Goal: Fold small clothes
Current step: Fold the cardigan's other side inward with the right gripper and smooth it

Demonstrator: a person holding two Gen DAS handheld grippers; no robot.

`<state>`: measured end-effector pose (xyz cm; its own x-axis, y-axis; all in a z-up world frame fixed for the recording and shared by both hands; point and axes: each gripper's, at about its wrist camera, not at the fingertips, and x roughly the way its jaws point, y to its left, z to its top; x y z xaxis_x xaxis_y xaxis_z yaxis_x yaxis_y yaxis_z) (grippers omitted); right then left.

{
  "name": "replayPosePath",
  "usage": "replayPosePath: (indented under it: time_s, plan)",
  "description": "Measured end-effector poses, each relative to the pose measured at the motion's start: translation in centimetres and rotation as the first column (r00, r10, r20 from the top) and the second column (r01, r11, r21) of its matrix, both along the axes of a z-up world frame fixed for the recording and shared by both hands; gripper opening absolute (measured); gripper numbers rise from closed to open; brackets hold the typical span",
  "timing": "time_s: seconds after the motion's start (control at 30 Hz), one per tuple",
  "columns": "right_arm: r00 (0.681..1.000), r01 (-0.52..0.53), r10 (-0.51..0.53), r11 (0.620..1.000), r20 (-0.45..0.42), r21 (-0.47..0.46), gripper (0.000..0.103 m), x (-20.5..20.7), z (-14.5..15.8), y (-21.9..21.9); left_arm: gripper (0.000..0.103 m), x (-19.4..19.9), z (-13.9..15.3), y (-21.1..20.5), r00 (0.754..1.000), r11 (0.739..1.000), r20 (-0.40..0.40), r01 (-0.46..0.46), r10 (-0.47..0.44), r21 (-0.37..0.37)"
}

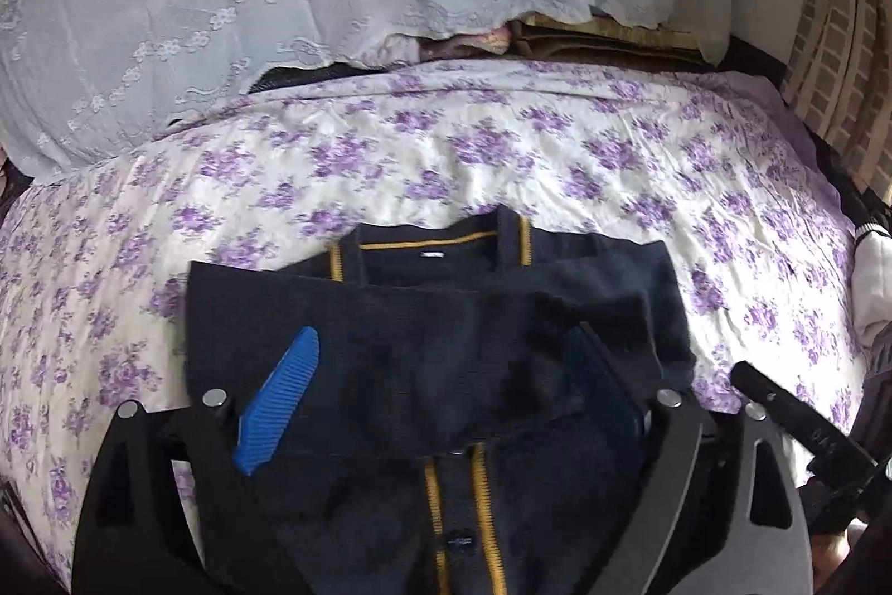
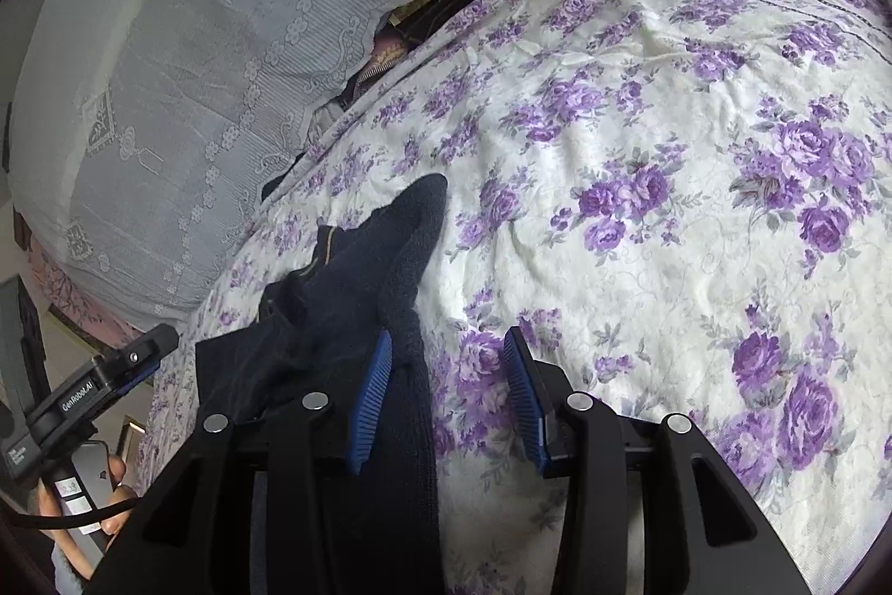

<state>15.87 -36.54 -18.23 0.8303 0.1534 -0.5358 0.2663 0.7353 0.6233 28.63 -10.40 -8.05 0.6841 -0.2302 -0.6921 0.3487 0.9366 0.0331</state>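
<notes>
A navy knit cardigan with mustard trim lies face up on the floral bedsheet, collar toward the far side. One sleeve is folded across its chest. My left gripper hovers over the folded sleeve, open wide; its blue pads stand either side and press on nothing. In the right wrist view the cardigan's other sleeve stretches away over the sheet. My right gripper is open about halfway. The sleeve runs along its left pad, with bare sheet showing before the right pad.
A white lace cloth covers a bulky pile at the bed's far side, with folded blankets beside it. A brick-pattern wall rises at the right. A person's hand holds the other gripper's handle at the lower left.
</notes>
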Motion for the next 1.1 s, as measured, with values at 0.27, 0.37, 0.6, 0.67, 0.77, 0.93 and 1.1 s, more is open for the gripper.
replayPosePath:
  time_s: [0.27, 0.37, 0.6, 0.67, 0.77, 0.93, 1.1]
  plan:
    - [0.981, -0.170, 0.164, 0.984, 0.100, 0.047, 0.043, 2.6, 3.6, 3.0, 0.089, 2.1, -0.4, 9.4, 0.988, 0.988, -0.011, -0.152, 0.152, -0.012]
    - [0.981, -0.194, 0.194, 0.980, -0.007, 0.034, 0.043, 6.8, 3.9, 4.2, 0.089, 3.8, -1.5, 11.4, 0.980, 0.981, -0.055, -0.194, 0.192, -0.018]
    - [0.964, -0.248, 0.240, 0.967, -0.118, -0.065, 0.012, 11.7, 1.6, 7.9, 0.090, 10.2, -7.1, 14.0, 0.919, 0.935, -0.175, -0.339, 0.353, 0.106]
    - [0.971, -0.239, 0.233, 0.962, -0.060, -0.132, 0.012, 11.4, 3.7, 8.0, 0.094, 11.2, -8.7, 15.3, 0.904, 0.931, -0.221, -0.356, 0.366, 0.086]
    - [0.975, -0.211, 0.193, 0.958, -0.110, -0.195, 0.011, 11.9, 3.6, 7.1, 0.096, 10.9, -9.1, 16.4, 0.906, 0.931, -0.218, -0.365, 0.362, 0.027]
    - [0.988, -0.100, 0.084, 0.986, -0.128, -0.132, 0.008, 11.1, 1.3, 3.6, 0.096, 8.8, -6.0, 15.9, 0.935, 0.940, -0.099, -0.342, 0.339, -0.007]
    - [0.980, -0.186, 0.197, 0.945, 0.014, -0.268, 0.010, 10.8, 6.1, 7.4, 0.096, 9.1, -3.1, 14.2, 0.969, 0.964, -0.036, -0.247, 0.244, -0.095]
